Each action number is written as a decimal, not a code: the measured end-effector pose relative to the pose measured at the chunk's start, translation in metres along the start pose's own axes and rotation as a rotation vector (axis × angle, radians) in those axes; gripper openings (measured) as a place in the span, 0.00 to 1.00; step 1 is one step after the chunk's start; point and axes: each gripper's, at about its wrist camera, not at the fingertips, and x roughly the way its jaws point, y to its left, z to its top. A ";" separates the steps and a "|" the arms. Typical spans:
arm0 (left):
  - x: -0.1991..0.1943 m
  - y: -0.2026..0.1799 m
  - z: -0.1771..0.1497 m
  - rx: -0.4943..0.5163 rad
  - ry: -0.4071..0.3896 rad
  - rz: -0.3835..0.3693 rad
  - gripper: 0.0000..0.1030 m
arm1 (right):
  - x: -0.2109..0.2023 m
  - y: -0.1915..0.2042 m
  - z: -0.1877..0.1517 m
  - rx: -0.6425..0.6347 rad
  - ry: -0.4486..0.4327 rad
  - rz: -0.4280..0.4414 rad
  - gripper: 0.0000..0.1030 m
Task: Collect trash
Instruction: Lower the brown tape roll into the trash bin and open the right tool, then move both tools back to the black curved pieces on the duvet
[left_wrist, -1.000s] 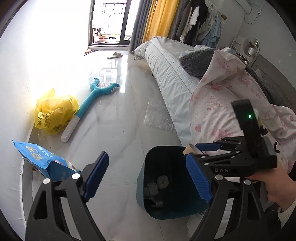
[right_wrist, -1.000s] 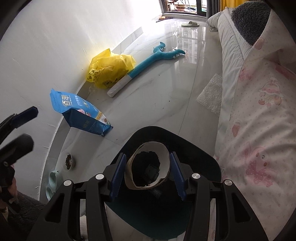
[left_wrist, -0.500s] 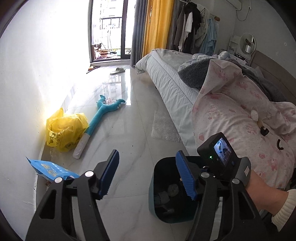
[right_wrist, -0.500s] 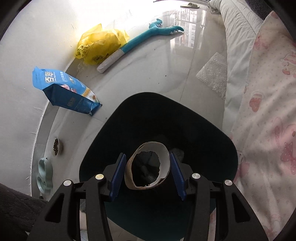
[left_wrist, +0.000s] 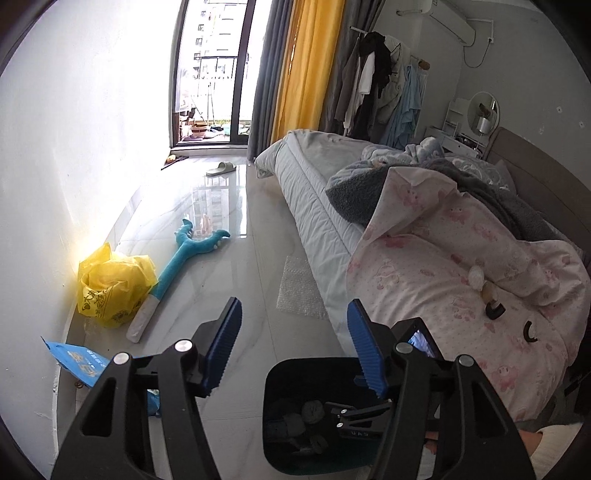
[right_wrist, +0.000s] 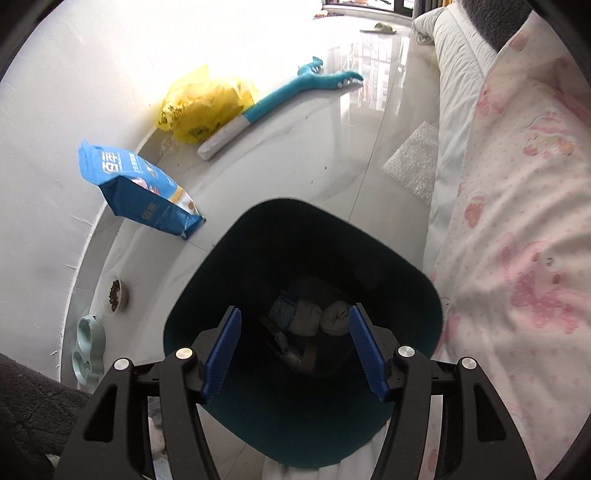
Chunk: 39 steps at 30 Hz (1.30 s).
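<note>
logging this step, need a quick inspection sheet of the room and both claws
surface: glossy floor, dark specks.
job's things: dark bin by the bed, wads and scraps inside.
clutter: yellow bag, blue pouch, teal toy, bubble wrap, pet bowls, slipper.
grippers: right claw open over bin; left claw open, empty.
cables: nothing seen near the work.
surroundings: hanging clothes, balcony door.

Your left wrist view looks level along floor (left_wrist: 236, 295) toward balcony door (left_wrist: 212, 74); right view tips steeply down, close over bin (right_wrist: 258, 229); both share bin, yellow bag (left_wrist: 110, 284).
</note>
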 end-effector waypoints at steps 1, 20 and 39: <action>0.001 -0.004 0.003 0.008 -0.006 0.004 0.64 | -0.009 0.000 0.000 -0.003 -0.020 0.003 0.60; 0.005 -0.053 0.015 0.104 -0.066 0.008 0.93 | -0.135 -0.028 -0.020 -0.019 -0.314 -0.058 0.67; 0.039 -0.117 0.013 0.128 -0.022 -0.071 0.94 | -0.188 -0.106 -0.064 0.076 -0.412 -0.105 0.70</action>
